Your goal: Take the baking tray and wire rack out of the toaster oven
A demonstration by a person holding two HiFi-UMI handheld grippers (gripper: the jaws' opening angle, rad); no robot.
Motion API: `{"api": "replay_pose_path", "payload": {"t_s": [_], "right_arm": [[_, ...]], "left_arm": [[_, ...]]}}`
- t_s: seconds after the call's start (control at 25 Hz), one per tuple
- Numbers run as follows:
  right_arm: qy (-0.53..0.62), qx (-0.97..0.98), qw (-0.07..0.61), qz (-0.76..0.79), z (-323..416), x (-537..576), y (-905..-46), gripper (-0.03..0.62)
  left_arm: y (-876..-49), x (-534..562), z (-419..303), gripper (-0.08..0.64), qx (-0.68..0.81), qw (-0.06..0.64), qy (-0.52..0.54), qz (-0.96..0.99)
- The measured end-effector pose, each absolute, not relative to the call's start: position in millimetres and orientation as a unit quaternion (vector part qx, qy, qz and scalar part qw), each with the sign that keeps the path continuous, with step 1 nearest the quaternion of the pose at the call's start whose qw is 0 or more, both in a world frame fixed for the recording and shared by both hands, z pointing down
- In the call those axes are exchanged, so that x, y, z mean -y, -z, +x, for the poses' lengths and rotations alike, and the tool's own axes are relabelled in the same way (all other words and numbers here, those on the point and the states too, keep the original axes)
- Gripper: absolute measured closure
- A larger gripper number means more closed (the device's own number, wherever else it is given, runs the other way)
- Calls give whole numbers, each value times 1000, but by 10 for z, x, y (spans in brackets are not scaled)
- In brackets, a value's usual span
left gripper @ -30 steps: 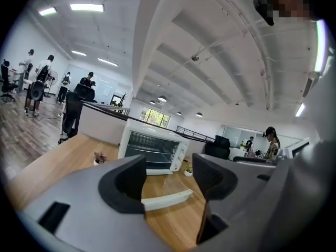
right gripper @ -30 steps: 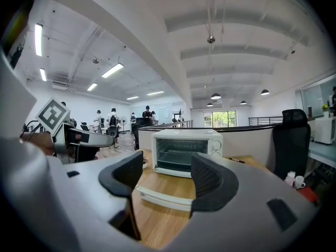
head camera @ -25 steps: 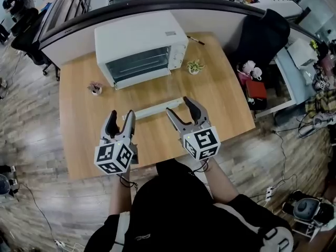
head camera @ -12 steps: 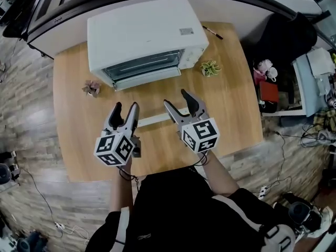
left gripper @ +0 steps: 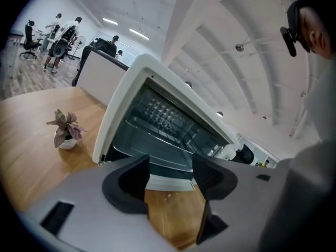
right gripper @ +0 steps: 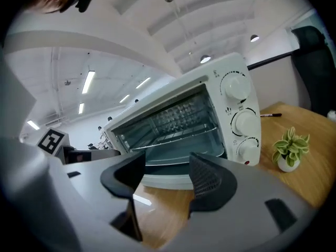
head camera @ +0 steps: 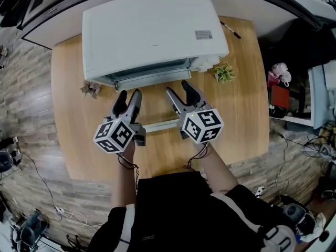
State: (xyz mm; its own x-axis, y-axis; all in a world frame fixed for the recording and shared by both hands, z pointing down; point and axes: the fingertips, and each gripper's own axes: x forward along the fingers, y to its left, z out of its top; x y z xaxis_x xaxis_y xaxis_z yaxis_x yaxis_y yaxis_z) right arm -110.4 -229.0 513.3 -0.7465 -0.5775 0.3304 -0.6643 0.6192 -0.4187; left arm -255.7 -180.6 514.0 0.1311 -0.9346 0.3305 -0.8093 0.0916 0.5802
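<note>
Left tool [head camera: 129, 94] and right tool [head camera: 178, 88] hover side by side over the bench [head camera: 247, 104], both empty. The left jaws stand apart, and the right jaws are wide but closing. At their 12 o'clock sits the toaster oven [head camera: 152, 30], holding the wire rack [right gripper: 175, 133] above the baking tray [right gripper: 176, 148].
</note>
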Motion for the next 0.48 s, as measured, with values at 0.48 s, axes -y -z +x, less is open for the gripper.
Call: {"api": "replay_pose_path", "payload": {"t_s": [0.48], "right_arm": [[-380, 853, 2, 359, -1354, 2994, -5352, 331]], "left_arm": [[-5348, 2419, -2895, 301, 665, 395, 209, 598]]}}
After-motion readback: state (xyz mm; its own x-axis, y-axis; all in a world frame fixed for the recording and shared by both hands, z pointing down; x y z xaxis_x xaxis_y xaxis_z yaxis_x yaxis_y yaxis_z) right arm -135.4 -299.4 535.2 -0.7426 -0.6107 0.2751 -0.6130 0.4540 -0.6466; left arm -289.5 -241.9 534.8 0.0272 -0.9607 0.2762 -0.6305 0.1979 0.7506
